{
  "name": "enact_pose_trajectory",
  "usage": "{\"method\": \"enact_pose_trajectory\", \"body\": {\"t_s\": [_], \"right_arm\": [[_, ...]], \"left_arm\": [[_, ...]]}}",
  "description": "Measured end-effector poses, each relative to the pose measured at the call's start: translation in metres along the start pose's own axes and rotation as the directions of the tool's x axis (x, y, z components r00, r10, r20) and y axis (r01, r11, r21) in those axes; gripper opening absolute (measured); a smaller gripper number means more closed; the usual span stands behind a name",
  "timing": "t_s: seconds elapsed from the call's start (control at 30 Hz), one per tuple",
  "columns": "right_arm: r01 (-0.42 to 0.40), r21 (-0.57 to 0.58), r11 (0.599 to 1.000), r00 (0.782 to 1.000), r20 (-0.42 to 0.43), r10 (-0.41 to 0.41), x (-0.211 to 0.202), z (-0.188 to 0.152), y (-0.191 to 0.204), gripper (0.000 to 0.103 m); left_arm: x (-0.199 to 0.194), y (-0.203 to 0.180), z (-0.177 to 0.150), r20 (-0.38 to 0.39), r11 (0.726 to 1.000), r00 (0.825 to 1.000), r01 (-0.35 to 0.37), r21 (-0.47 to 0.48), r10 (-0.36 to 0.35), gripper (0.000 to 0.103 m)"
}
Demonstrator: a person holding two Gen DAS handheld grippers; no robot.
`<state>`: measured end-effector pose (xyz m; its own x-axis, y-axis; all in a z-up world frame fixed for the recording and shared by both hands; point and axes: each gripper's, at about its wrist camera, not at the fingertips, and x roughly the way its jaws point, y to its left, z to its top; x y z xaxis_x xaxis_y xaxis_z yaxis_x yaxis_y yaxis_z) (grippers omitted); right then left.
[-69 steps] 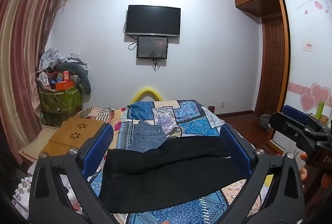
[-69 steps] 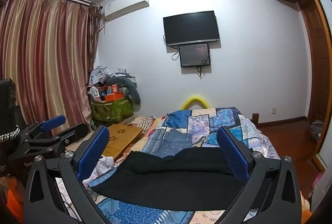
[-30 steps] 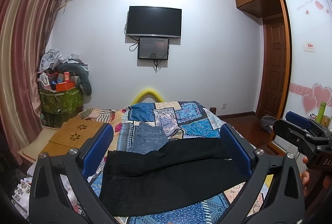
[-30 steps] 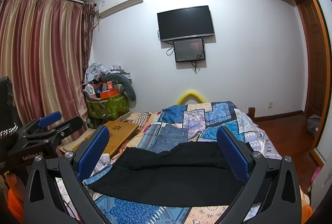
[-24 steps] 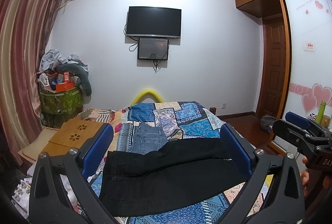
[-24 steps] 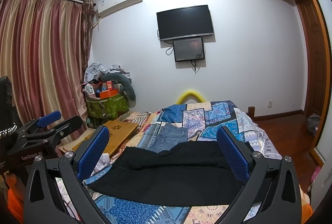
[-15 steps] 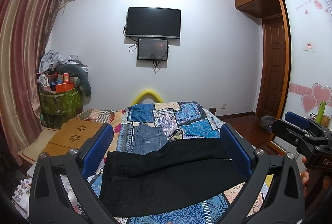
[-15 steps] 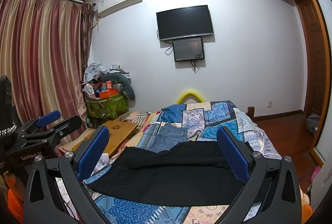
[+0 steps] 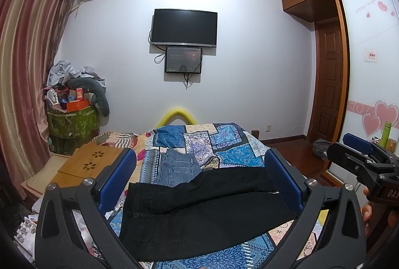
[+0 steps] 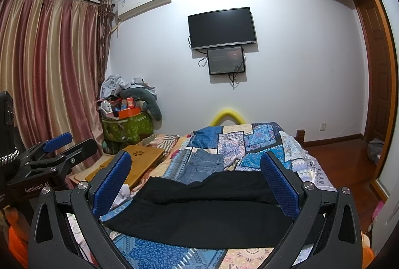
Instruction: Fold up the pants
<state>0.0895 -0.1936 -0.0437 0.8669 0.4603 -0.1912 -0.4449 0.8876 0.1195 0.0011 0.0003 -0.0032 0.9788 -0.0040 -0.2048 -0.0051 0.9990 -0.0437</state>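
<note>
Both grippers, the left gripper [image 9: 199, 184] and the right gripper [image 10: 195, 184], stand wide open, holding nothing and clear of the cloth. Black pants [image 9: 199, 214] lie spread across the patchwork bedspread [image 9: 224, 144] in the lower centre of each view, legs side by side. No fold appears made; judged from this, the task is at its start.

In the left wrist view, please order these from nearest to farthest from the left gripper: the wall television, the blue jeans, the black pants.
1. The black pants, lying across the bed right in front of the open left gripper.
2. The blue jeans, just behind them, slightly to the left.
3. The wall television, high on the far wall.
</note>
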Motion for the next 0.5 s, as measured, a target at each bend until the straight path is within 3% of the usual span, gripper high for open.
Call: {"method": "enact_pose_trajectory", "body": {"t_s": [0.5], "right_arm": [[0.003, 0.003, 1.0, 1.0, -0.006, -0.003, 0.003, 0.0005, -0.0026, 0.103]], "left_arm": [[-0.0005, -0.0013, 0.001, -0.002, 1.0, 1.0, 0.001, 0.0, -0.001, 0.103]]}}
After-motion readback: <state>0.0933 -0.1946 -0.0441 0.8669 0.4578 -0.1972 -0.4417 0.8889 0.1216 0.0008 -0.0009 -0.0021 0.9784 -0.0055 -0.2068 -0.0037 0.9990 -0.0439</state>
